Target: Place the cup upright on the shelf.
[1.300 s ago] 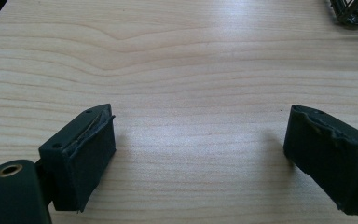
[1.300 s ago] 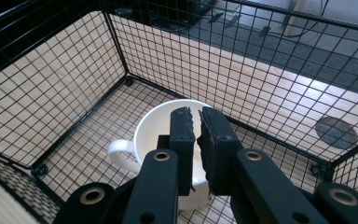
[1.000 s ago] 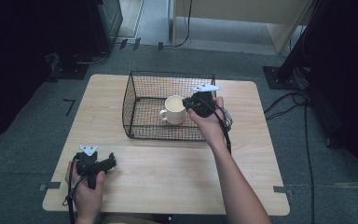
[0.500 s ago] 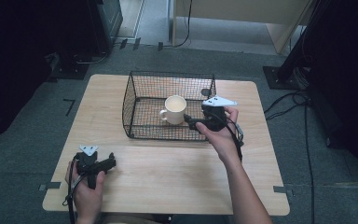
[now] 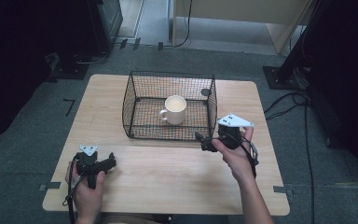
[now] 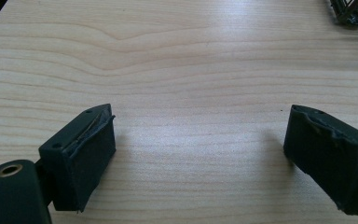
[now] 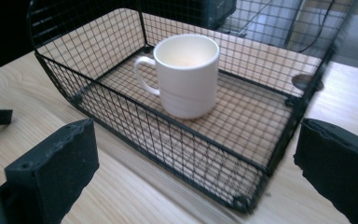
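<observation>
A white mug [image 5: 175, 109] stands upright inside a black wire basket [image 5: 140, 84] at the far middle of a wooden table [image 5: 168, 172], its handle turned toward the table's left. The right gripper [image 5: 204, 142], held in the person's right hand [image 5: 235, 154], sits just outside the basket's near right corner, jaws spread wide and empty, a grey plate [image 5: 234, 122] on top. In the right gripper view the mug [image 7: 186, 74] rests on the basket floor beyond the near mesh wall [image 7: 168, 140], which stands between the jaws and the mug; the gripper is clear of the wire. A dark round mark [image 7: 307, 82] shows on the tabletop past the basket's far corner. The left gripper [image 5: 103, 164] lies low at the table's near left, well apart from basket and mug, gripped by the left hand [image 5: 87, 189]. Its jaws are also released, wide apart over bare wood, with a basket corner [image 6: 354, 11] at the top right of the left gripper view. Cables [image 5: 303, 100] trail across the grey floor to the right of the table.
</observation>
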